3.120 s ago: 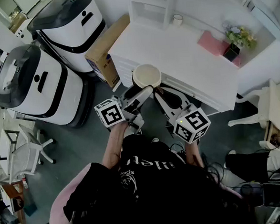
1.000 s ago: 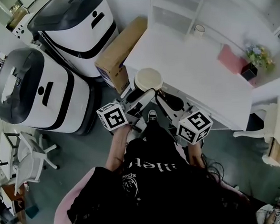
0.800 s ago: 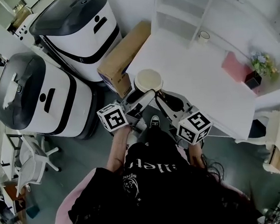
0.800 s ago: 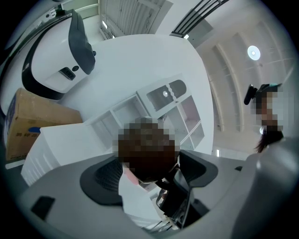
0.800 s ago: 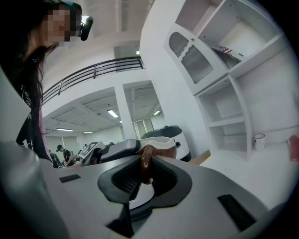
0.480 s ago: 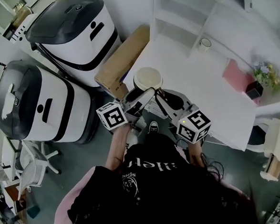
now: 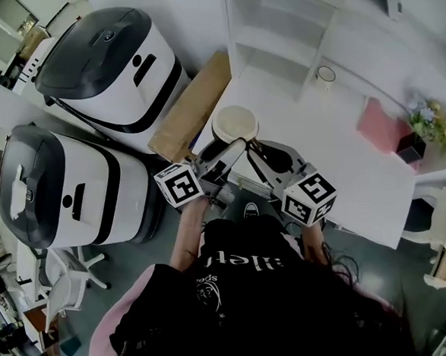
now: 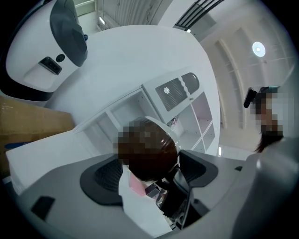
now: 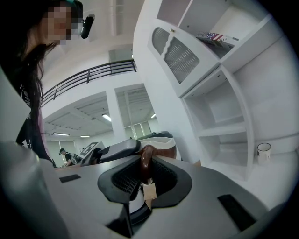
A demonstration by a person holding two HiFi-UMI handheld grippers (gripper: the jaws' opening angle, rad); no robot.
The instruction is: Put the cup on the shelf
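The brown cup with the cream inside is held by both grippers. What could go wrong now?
1. The right gripper pinches only the thin handle of the brown cup, while the left gripper holds its body. Pulling them apart could twist or drop it.
2. The white shelf has upright dividers, so the cup might knock against one.
3. The small white mug stands beside the shelf and could get bumped.

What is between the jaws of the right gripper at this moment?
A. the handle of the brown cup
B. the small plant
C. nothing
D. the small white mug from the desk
A: in the right gripper view, the right gripper is shut on the brown handle of the cup.
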